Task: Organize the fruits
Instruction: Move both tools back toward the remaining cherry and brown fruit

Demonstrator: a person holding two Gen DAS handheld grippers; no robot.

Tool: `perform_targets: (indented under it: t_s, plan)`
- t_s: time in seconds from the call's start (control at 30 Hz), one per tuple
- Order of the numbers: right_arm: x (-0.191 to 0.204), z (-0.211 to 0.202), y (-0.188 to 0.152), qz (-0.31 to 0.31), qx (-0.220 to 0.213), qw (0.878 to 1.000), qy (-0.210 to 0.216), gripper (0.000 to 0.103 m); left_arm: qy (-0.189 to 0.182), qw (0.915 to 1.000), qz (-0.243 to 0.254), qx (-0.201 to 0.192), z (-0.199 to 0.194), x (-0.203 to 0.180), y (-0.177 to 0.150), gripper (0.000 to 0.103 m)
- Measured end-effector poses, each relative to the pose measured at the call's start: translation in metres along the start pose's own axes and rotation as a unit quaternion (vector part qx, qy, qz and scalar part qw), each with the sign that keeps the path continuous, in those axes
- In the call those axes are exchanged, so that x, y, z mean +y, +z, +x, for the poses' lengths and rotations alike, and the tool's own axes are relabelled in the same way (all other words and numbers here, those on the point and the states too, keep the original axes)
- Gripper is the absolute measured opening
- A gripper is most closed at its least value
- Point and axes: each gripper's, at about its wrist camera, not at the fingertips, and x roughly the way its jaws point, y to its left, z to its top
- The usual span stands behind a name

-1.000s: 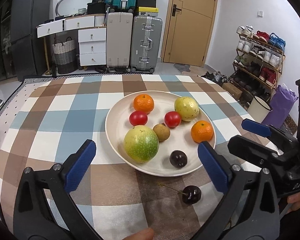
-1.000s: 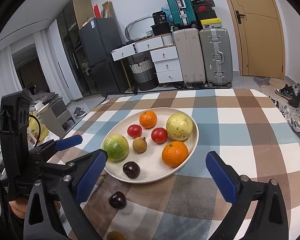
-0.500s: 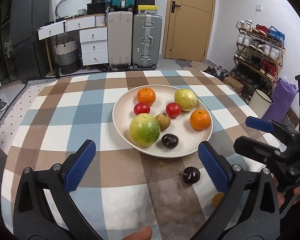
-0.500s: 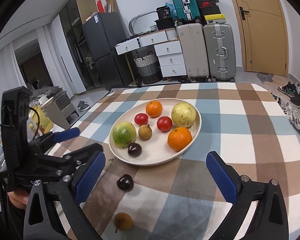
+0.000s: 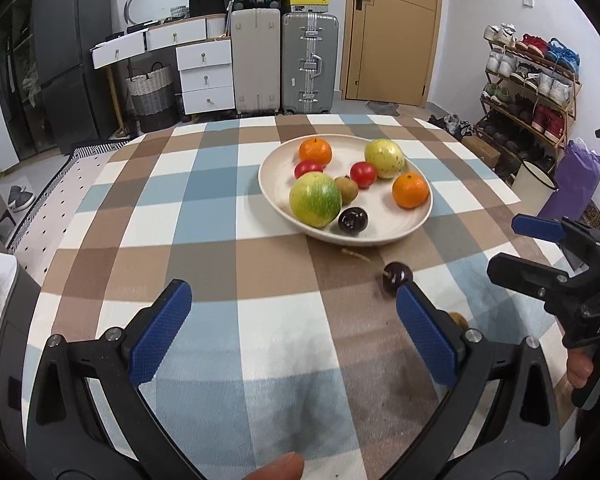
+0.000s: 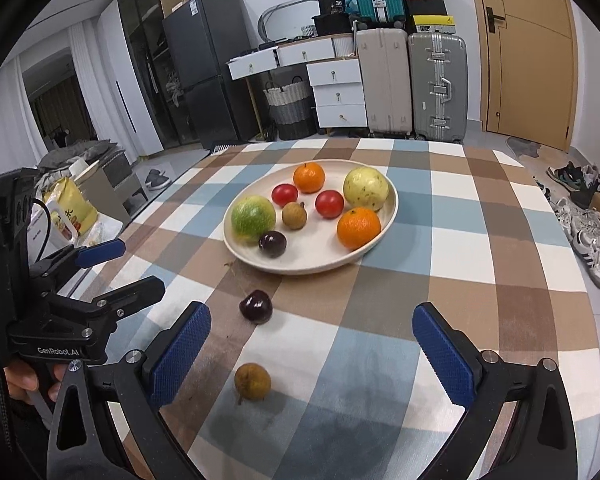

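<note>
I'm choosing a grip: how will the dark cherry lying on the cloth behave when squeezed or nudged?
The dark cherry looks round and glossy, so it would probably roll on the tablecloth if nudged. Its small, smooth skin may slip between flat pads. It is likely soft, so squeeze gently.

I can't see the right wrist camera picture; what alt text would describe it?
A cream plate of fruit sits on a checked tablecloth, with a dark cherry and a small brown longan loose on the cloth nearer the camera. The open right gripper frames them; the left gripper, also open, is at the left edge.
</note>
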Motion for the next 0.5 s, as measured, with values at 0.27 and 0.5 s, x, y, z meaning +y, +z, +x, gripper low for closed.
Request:
perform_targets:
  t_s: [0.27,0.5]
  plan:
    - [0.011,0.0,-0.013,-0.01,0.028,1.0,-0.005,0.103,-0.007,0.9999,0.001,0.01,0.0,-0.001,-0.01,0.102]
    - [0.017,0.006,-0.023,-0.019,0.049,0.999,-0.01,0.102,-0.012,0.9997,-0.004,0.022,0.008,0.0,-0.013,0.102]
